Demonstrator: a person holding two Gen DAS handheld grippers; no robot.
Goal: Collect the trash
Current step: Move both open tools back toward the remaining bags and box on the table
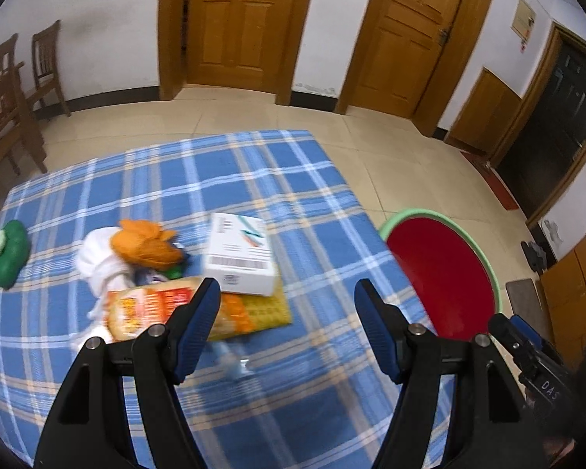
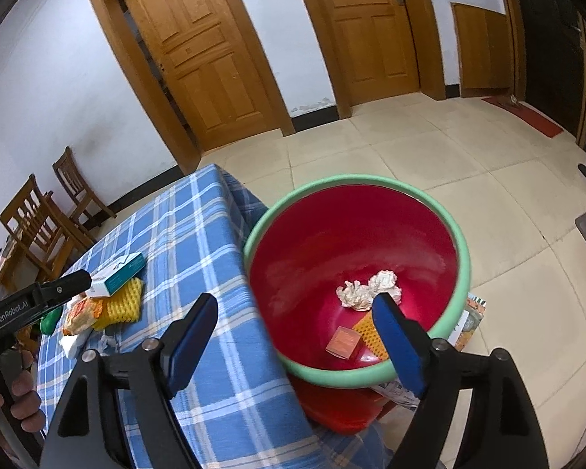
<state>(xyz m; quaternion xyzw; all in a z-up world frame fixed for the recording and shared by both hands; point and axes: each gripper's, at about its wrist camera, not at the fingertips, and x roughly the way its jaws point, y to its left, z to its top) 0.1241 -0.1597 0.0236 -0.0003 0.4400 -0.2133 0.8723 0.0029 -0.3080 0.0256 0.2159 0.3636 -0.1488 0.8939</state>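
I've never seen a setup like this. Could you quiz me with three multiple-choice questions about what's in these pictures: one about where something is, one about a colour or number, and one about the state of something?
1. Where does the white box lie?
A. In the basin
B. On the yellow foam net on the table
C. On a chair

2. What colour is the basin's rim?
A. Green
B. Black
C. Yellow

3. How do the right gripper's jaws stand?
A. Clamped on a tissue
C. Shut and empty
B. Open and empty

Answers:
1 B: the box rests on the yellow foam net, on the checked tablecloth.
2 A: a green rim rings the red basin, which holds crumpled tissues.
3 B: the blue pads stand wide apart with nothing between them, above the basin's edge.
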